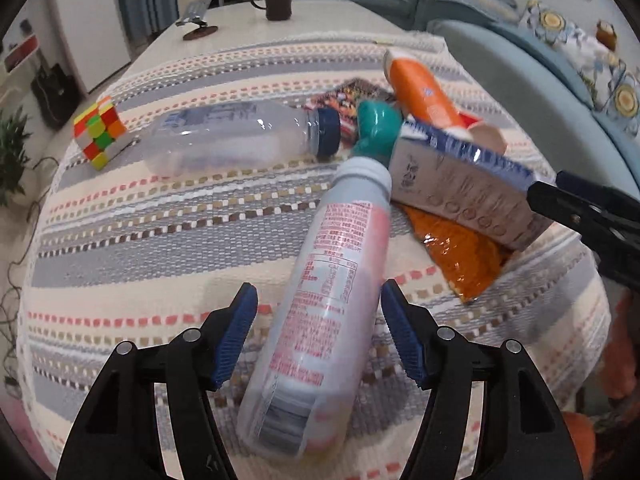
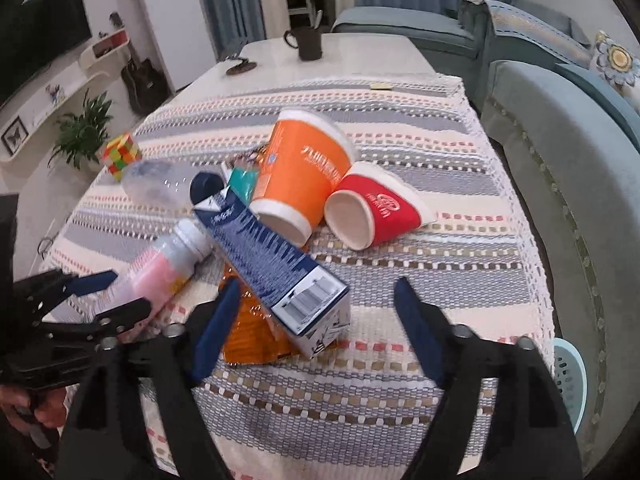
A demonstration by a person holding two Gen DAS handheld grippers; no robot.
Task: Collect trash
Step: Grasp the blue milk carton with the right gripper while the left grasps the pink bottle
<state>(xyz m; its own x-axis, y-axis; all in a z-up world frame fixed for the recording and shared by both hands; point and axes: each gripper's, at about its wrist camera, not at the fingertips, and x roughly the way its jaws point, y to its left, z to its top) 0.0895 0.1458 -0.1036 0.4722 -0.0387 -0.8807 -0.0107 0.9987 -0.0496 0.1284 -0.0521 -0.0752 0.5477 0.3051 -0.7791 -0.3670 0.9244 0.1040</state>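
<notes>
A pink-labelled white bottle (image 1: 320, 312) lies on the striped tablecloth (image 1: 132, 248) between the open fingers of my left gripper (image 1: 319, 314); the pads stand apart from it. It also shows in the right wrist view (image 2: 160, 268). A blue-and-white carton (image 2: 276, 268) lies on an orange wrapper (image 2: 256, 336), just ahead of my open, empty right gripper (image 2: 316, 320). An orange cup (image 2: 300, 176), a red cup (image 2: 372, 212) and a clear bottle with a blue cap (image 1: 240, 136) lie tipped over behind.
A Rubik's cube (image 1: 100, 132) sits at the cloth's left edge. A dark mug (image 2: 306, 44) stands on the bare far table end. A blue sofa (image 2: 560, 168) runs along the right. A light blue basket (image 2: 570, 376) shows below the table's right edge.
</notes>
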